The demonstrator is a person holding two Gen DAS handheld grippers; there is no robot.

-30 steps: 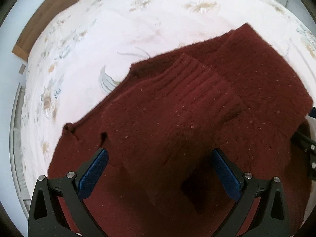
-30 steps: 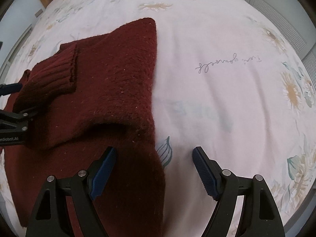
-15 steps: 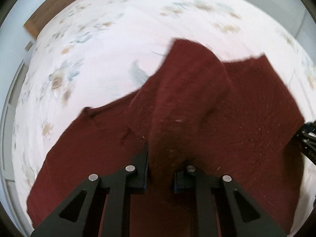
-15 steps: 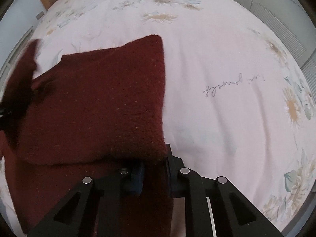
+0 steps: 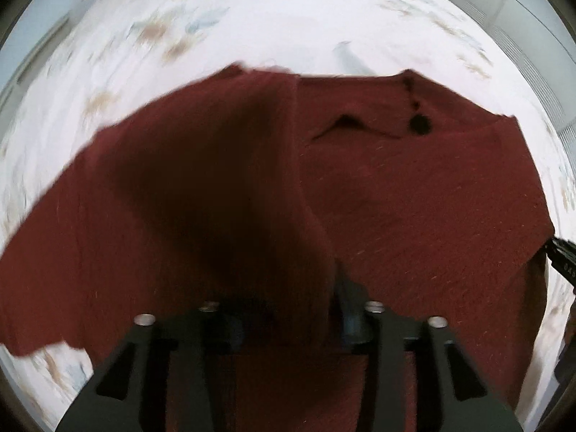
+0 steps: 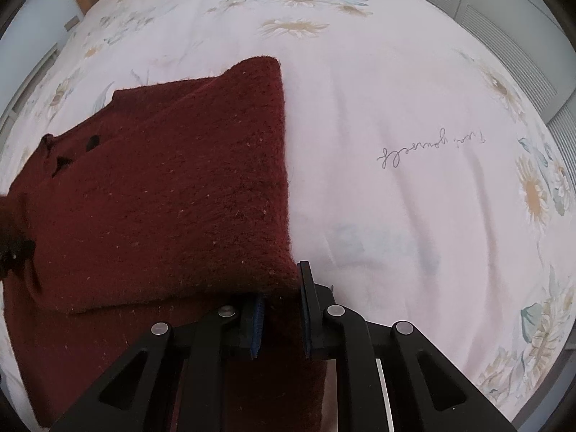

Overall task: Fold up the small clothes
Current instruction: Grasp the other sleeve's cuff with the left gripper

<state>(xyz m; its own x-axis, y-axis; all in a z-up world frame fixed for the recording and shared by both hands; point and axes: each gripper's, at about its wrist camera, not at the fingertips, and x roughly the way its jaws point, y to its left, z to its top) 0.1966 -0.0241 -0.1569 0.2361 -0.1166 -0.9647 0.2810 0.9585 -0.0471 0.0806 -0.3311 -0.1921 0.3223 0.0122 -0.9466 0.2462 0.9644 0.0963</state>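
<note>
A dark red knitted sweater (image 6: 172, 194) lay on a floral bedsheet (image 6: 396, 108), folded over itself, with its collar buttons (image 5: 419, 124) toward the far edge. The right gripper (image 6: 279, 320) was clenched on the near right corner of the folded layer, the knit bunched between its blue pads (image 6: 256, 324). The left gripper (image 5: 288, 324) had a hanging fold of the sweater draped between its fingers; its jaws had just been opening, but motion blur and deep shadow hid the pads, so I could not tell whether they still pressed the cloth. The sweater's lower part was cut off behind both tools, and the other tool (image 5: 563, 257) showed only as a black sliver at the right edge of the left wrist view
</note>
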